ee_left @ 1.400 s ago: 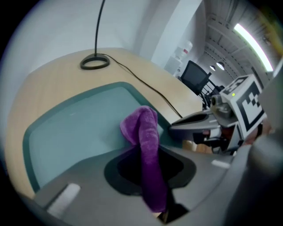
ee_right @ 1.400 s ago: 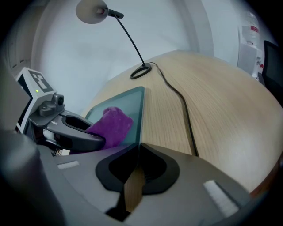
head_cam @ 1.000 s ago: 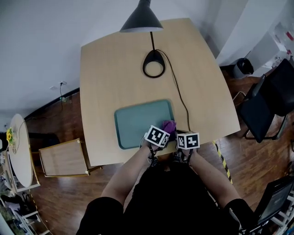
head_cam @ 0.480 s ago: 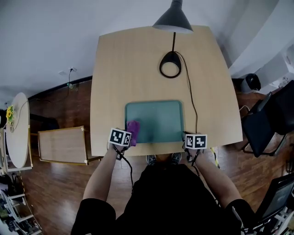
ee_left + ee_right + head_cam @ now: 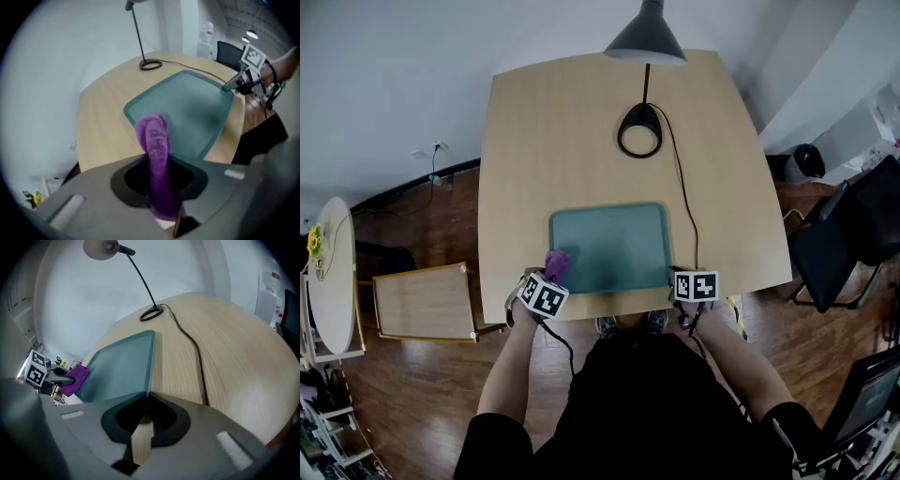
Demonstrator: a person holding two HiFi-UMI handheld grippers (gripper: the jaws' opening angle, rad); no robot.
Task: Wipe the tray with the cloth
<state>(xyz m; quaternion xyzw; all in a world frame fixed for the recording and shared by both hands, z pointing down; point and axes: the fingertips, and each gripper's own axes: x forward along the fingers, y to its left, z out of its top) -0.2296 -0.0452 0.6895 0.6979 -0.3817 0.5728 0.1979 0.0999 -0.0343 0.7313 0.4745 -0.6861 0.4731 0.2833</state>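
Note:
A teal tray [image 5: 614, 246] lies on the wooden table [image 5: 553, 141] near its front edge. My left gripper [image 5: 551, 278] is shut on a purple cloth [image 5: 556, 264], whose free end hangs at the tray's near left corner. In the left gripper view the cloth [image 5: 154, 140] stands pinched between the jaws over the tray's [image 5: 192, 108] corner rim. My right gripper [image 5: 678, 277] is at the near right corner, its jaws closed on the tray's rim [image 5: 140, 380]. The right gripper view shows the cloth [image 5: 75, 376] across the tray.
A black desk lamp [image 5: 647, 42] stands at the back of the table on a ring base [image 5: 639, 131], and its cord [image 5: 682, 206] runs down along the tray's right side. A dark chair [image 5: 853, 225] is at the right, a wooden panel [image 5: 427, 305] on the floor at the left.
My left gripper has carried the cloth across the tray's near edge, from beside the right gripper to the near left corner. The right gripper has stayed at its corner.

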